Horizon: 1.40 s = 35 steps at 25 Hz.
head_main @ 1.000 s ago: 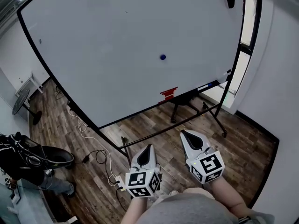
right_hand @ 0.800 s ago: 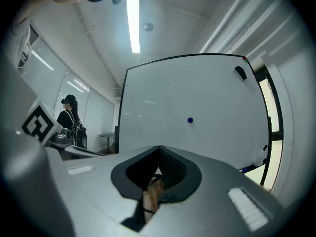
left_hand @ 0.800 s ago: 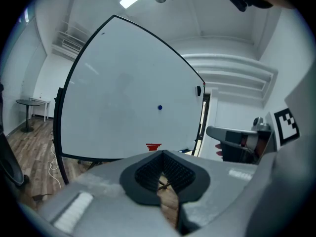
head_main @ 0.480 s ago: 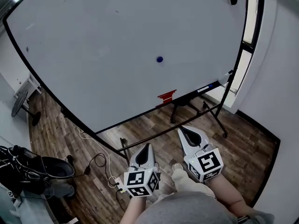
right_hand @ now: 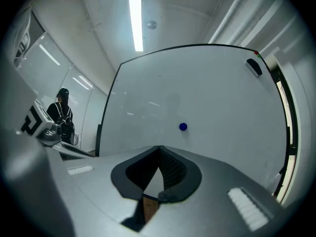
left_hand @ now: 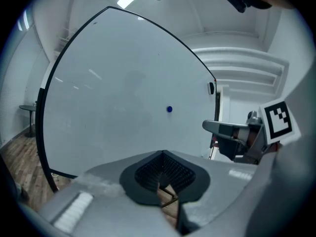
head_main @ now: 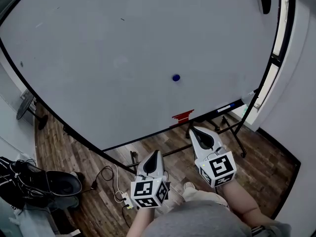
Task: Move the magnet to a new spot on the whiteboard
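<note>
Left gripper point(head_main: 155, 155) and right gripper point(head_main: 196, 133) both closed and empty, held low before the whiteboard point(head_main: 98, 48); blue magnet point(head_main: 176, 77) on the board, well apart from both.

Far left, dark gear point(head_main: 42, 184) lies on the wood floor point(head_main: 98, 159). The left gripper's jaws are together with nothing between them, pointing toward the board. The magnet sits right of the board's centre, above a red object point(head_main: 182, 116) on the bottom ledge. The right gripper, jaws pressed together, is nearer the ledge. A black object point(head_main: 264, 1) is at the board's far right corner.
</note>
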Each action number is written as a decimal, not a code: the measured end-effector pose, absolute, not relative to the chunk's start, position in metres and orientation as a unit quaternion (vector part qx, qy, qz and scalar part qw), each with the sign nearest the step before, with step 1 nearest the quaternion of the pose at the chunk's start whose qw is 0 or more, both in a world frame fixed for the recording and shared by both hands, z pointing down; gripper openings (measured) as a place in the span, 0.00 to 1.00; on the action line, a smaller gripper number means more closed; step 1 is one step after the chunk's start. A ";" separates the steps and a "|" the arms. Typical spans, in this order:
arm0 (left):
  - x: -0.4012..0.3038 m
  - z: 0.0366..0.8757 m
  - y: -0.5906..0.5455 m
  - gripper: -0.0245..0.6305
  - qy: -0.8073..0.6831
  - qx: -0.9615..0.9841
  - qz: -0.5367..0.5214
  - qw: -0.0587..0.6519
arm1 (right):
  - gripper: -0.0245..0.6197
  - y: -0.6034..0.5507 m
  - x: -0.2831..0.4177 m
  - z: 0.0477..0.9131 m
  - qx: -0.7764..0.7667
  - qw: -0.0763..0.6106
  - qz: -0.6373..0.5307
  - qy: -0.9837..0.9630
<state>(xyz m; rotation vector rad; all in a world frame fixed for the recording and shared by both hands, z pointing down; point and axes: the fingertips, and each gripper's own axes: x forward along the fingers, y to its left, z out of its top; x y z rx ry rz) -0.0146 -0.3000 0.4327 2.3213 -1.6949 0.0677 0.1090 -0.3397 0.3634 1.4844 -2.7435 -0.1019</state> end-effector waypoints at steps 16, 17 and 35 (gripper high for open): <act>-0.031 0.439 -0.391 0.04 -0.629 0.763 0.011 0.145 | 0.04 -0.474 0.095 0.348 0.462 0.020 -0.056 -0.885; -0.031 0.440 -0.394 0.04 -0.630 0.763 0.011 0.145 | 0.04 -0.478 0.094 0.347 0.462 0.020 -0.058 -0.885; -0.042 0.447 -0.415 0.04 -0.650 0.746 0.018 0.145 | 0.18 -0.535 0.090 0.313 0.492 0.019 -0.100 -0.864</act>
